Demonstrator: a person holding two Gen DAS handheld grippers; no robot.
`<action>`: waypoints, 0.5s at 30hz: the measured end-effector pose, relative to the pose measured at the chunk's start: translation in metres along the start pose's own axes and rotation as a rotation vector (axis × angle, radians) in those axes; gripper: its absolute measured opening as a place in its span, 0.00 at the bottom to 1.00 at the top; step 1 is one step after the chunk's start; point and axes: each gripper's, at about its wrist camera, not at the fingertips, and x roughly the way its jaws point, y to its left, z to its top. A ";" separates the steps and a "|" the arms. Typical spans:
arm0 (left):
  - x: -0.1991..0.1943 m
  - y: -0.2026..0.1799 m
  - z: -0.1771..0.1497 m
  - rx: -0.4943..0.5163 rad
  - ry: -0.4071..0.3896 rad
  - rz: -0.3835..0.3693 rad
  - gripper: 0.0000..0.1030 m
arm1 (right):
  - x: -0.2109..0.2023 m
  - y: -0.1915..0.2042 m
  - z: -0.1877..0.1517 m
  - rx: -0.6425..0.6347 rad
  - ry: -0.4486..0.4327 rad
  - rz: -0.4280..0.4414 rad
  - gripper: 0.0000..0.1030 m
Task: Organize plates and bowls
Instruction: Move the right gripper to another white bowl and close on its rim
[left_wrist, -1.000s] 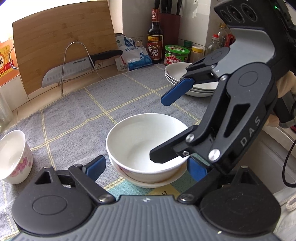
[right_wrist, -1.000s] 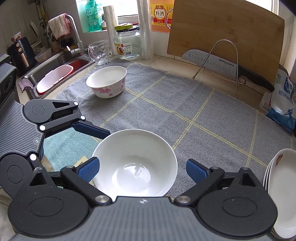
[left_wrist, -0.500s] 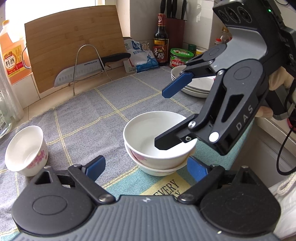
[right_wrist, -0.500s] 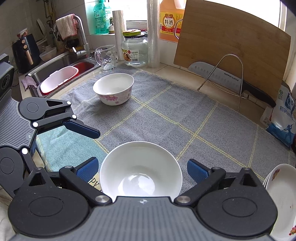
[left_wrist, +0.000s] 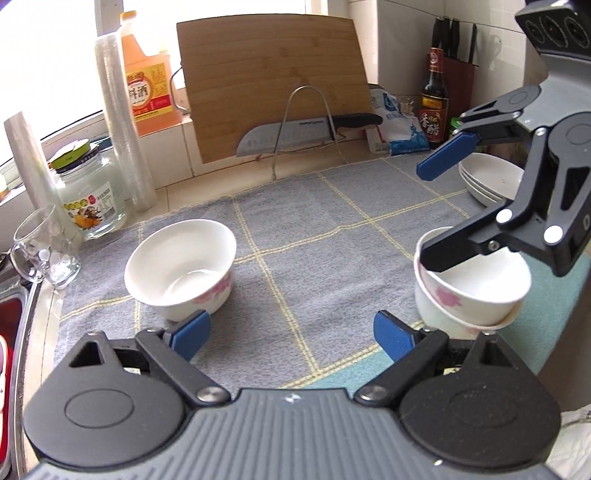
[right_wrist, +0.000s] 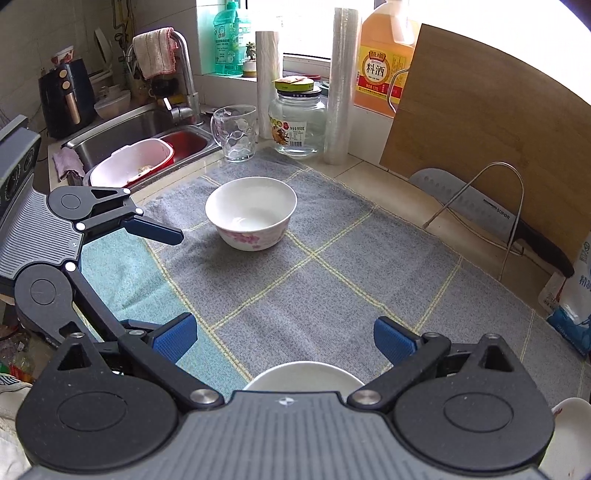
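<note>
Two bowls sit nested on the near right part of the grey checked cloth (left_wrist: 332, 236), the upper bowl (left_wrist: 480, 284) resting inside the lower bowl (left_wrist: 436, 314), both white with pink flowers on the side. A third, single bowl (left_wrist: 181, 266) of the same pattern stands alone on the left part of the cloth, well apart from the pair. At the far right a stack of plates (left_wrist: 491, 181) lies near the vinegar bottle (left_wrist: 434, 99).

Above the nested pair hangs the right gripper (left_wrist: 439, 206), its jaws spread wide, one finger over the upper bowl's rim (whether it touches the rim I cannot tell) and nothing clamped between the pads. Nearer the camera, the left gripper (left_wrist: 291, 336) is also spread wide and empty, with only bare cloth between its blue pads; its left pad shows just in front of the single bowl.

Behind the cloth a cutting board (left_wrist: 273, 85) leans against the wall, with a knife (left_wrist: 306, 129) resting on a wire rack in front of it.
</note>
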 end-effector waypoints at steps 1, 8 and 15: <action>0.003 0.007 -0.002 -0.012 0.004 0.020 0.92 | 0.003 0.001 0.004 -0.001 -0.001 0.003 1.00; 0.031 0.048 -0.013 -0.062 0.011 0.110 0.92 | 0.039 0.006 0.043 -0.011 0.003 0.029 1.00; 0.053 0.070 -0.010 -0.087 -0.017 0.098 0.92 | 0.085 0.000 0.075 0.028 0.027 0.080 1.00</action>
